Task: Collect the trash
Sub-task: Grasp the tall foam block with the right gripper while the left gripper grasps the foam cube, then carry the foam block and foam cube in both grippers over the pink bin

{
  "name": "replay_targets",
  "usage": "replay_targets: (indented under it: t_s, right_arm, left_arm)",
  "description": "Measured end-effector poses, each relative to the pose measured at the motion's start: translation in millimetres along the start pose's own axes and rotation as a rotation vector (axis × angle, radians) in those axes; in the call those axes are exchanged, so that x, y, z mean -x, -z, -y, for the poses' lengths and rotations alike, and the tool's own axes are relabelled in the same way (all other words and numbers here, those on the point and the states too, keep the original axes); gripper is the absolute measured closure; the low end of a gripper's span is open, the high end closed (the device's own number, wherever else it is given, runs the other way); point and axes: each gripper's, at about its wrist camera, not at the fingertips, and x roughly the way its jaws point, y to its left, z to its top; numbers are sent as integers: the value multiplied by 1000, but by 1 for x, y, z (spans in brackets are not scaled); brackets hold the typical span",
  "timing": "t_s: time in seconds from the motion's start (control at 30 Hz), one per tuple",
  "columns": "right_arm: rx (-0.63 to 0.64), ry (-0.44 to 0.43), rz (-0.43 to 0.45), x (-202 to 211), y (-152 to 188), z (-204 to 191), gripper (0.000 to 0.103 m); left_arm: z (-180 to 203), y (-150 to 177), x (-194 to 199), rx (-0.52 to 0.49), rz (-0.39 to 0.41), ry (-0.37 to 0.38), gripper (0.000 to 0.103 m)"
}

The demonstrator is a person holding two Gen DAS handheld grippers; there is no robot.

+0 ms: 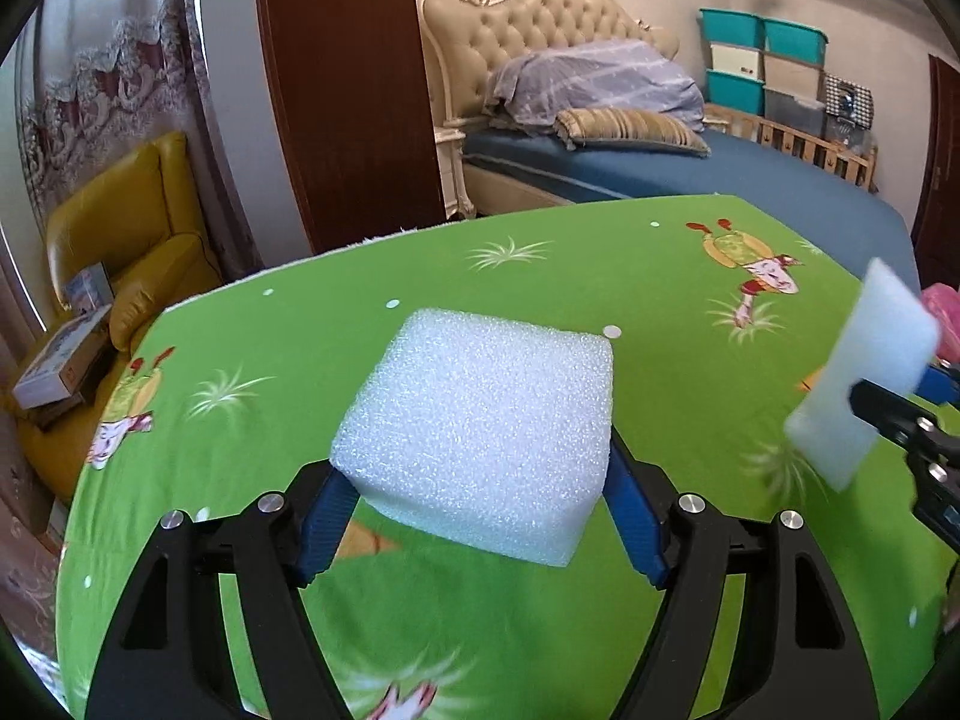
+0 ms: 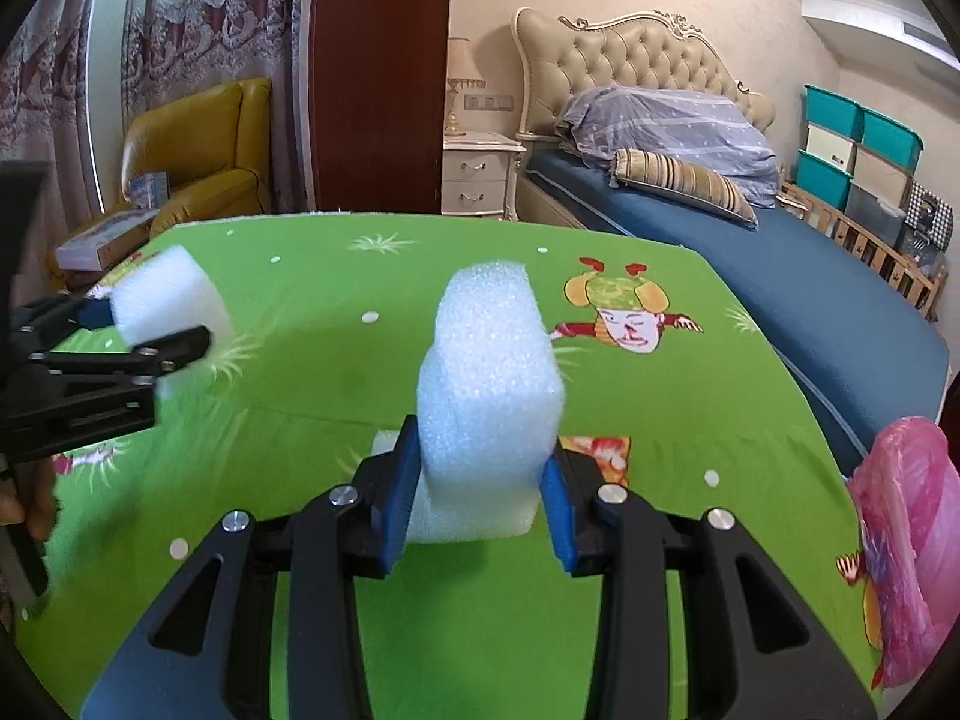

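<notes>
Left gripper (image 1: 480, 516) has its blue pads pressed on the two sides of a thick white foam block (image 1: 480, 426), jaws set fairly wide because the block is wide, and the block looks lifted clear of the green cartoon cloth (image 1: 420, 276) that covers the table. Moving rightward, the right gripper (image 2: 480, 498) is closed much narrower on a thinner, notched foam slab (image 2: 489, 384), which stands upright between its pads; a second pale foam scrap (image 2: 384, 441) appears to sit just behind the left pad, though I cannot tell whether it is a separate piece or part of the slab. Farthest right, at the table's edge, hangs a pink plastic bag (image 2: 906, 546), which I judge to be where the trash should go. Both pieces being in hand, the step now is probably the carry to that bag. To do it well, keep the squeeze even, since foam is light and springy and can creep out from smooth pads if pressure slackens; carry each piece above the cloth so that it does not drag; bring the right-hand slab in first, being nearer, and let go only once it is over the bag's mouth, which is not clearly seen from here.
</notes>
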Motion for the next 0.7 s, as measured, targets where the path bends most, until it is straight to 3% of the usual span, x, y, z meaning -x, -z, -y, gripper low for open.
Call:
replay_targets:
  t_s: [0.33,0.7]
  right_arm:
    - [-7,53,-27,12,14,-8,66]
    - [-13,93,-31,30,24,4,66]
  left_arm:
    - [1,25,54,-34,124,24,32]
    - [18,52,67,-83,135,48,32]
